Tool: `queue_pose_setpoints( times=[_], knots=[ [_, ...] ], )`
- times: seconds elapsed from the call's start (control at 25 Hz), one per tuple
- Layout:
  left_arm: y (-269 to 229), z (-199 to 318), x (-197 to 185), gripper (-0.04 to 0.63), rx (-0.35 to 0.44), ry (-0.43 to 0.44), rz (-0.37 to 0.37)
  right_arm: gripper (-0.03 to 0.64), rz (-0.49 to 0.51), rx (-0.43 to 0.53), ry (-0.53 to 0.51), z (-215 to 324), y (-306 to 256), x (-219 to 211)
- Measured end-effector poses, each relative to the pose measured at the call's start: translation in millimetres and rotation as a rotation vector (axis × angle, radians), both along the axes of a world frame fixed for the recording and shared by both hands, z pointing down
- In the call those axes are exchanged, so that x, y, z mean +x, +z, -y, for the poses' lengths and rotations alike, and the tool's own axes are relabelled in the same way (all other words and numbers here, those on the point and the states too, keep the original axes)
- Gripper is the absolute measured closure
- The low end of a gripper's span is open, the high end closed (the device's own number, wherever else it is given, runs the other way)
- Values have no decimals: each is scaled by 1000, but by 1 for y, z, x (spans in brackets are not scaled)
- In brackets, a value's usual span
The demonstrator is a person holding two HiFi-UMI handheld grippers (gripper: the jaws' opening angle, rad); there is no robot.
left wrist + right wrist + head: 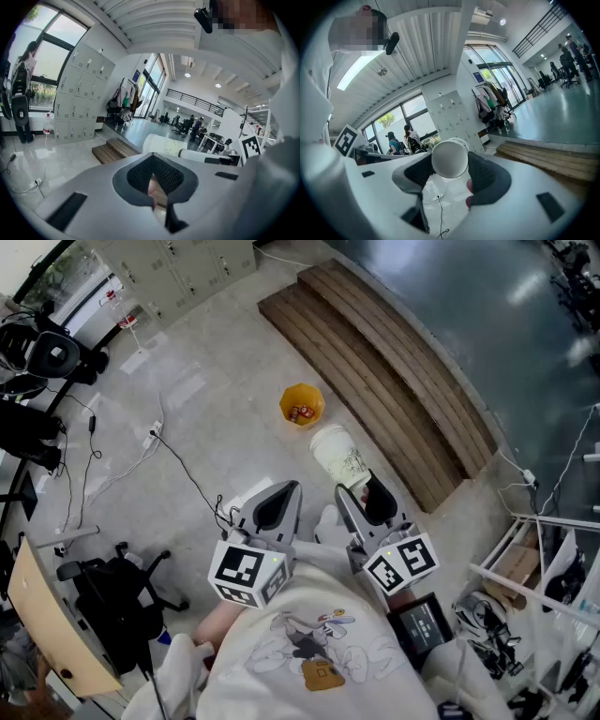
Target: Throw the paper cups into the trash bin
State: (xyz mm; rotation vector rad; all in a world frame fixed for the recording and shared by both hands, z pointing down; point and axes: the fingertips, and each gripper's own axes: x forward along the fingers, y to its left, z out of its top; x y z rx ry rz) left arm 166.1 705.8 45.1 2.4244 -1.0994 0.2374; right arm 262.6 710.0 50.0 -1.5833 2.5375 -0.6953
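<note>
A white paper cup (337,457) with a faint print lies on its side between the pads of my right gripper (362,495), which is shut on it. In the right gripper view the cup's round bottom (450,157) fills the gap between the jaws of the right gripper (451,171). A small yellow trash bin (301,406) stands on the floor ahead of the cup, with some rubbish inside. My left gripper (277,507) is beside the right one, shut and holding nothing. In the left gripper view, past the closed left gripper (153,176), the cup (164,145) shows to the right.
Wooden steps (394,371) run diagonally behind the bin. Cables (178,465) trail over the pale floor at left. A black chair (112,596) stands at lower left. A white rack with clutter (544,568) is at right, and lockers (178,268) are far back.
</note>
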Motion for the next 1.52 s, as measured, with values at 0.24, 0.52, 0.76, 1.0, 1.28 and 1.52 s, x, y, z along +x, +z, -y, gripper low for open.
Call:
queue_pose_setpoints(
  times=[0.24, 0.52, 0.76, 1.0, 1.28, 1.52],
  knots=[
    [2, 4, 6, 589, 5, -3, 0, 368, 10, -3, -5, 1, 6, 5],
    [2, -4, 0, 589, -1, 3, -8, 367, 89, -2, -30, -5, -1, -3],
    [3, -3, -24, 589, -4, -4, -19, 367, 75, 4, 2, -3, -2, -16],
    [-2, -1, -69, 589, 0, -17, -52, 368, 39, 10, 53, 4, -9, -40],
    [5, 28, -101, 589, -22, -18, -81, 368, -19, -8, 98, 30, -1, -52],
    [19, 63, -98, 589, -52, -16, -66, 368, -34, -41, 92, 64, 8, -46]
  ],
)
